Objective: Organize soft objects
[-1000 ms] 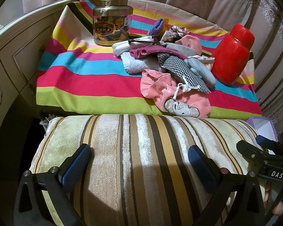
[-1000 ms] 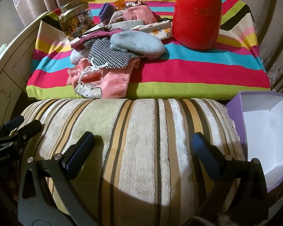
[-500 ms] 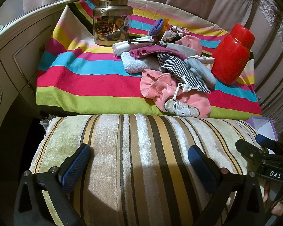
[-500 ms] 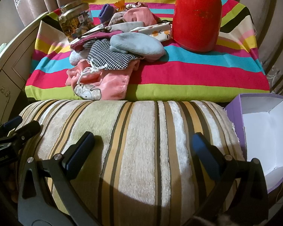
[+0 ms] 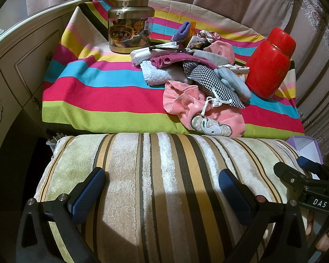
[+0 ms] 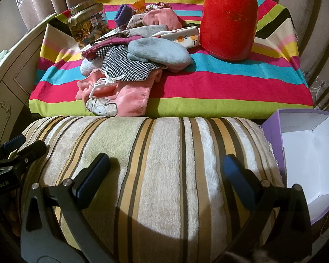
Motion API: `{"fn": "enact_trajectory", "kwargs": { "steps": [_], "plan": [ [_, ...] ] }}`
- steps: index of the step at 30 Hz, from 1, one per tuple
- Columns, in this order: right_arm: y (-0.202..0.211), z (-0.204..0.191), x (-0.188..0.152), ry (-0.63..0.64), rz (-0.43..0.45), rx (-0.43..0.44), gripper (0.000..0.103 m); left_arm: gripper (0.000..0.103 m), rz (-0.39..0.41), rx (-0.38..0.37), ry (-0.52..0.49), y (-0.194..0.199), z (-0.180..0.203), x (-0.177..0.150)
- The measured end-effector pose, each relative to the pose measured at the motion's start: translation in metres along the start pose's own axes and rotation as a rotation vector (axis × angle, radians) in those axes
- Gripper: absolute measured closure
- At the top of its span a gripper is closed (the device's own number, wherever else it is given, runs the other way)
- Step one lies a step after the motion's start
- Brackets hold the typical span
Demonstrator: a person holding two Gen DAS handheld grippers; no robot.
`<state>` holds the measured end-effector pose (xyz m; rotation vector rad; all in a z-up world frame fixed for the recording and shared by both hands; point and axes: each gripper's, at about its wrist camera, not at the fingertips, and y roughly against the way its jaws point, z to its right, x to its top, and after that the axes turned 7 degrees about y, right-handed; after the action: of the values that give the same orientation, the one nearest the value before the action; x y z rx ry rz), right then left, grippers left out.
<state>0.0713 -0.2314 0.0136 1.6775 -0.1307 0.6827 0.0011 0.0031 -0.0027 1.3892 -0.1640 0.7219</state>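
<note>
Striped plush cushion (image 5: 155, 175) sits under both our grippers, left gripper (image 5: 162, 185) and right gripper (image 6: 166, 171), jaws spread wide; the clothes pile (image 5: 199, 83) lies beyond.

- Both wrist cameras are looking forward, close over the striped cushion (image 5: 164, 186), toward the counter (image 5: 120, 100).
- Both are sharing the clothes pile (image 6: 129, 65) and red jar (image 6: 229, 22).

A striped cloth (image 5: 103, 100) covers the worktop. On it stand a tin (image 5: 130, 25) at the back left and a red jar (image 6: 229, 19) right, with a clothes pile (image 5: 197, 81) between.
</note>
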Motion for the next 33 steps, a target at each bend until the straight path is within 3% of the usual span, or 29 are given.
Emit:
{"fn": "enact_trajectory", "kwargs": {
  "steps": [20, 27, 33],
  "plan": [
    [0.003, 0.004, 0.002, 0.018, -0.012, 0.032, 0.000, 0.000, -0.001, 0.010, -0.001, 0.002, 0.002, 0.000],
    [0.006, 0.013, 0.030, 0.037, 0.012, 0.049, 0.000, 0.000, 0.000, -0.125, 0.058, -0.001, 0.001, 0.030],
    [-0.008, 0.012, 0.079, 0.088, 0.056, 0.055, 0.000, 0.006, 0.023, -0.155, 0.059, -0.013, 0.013, 0.063]
  ]
}}
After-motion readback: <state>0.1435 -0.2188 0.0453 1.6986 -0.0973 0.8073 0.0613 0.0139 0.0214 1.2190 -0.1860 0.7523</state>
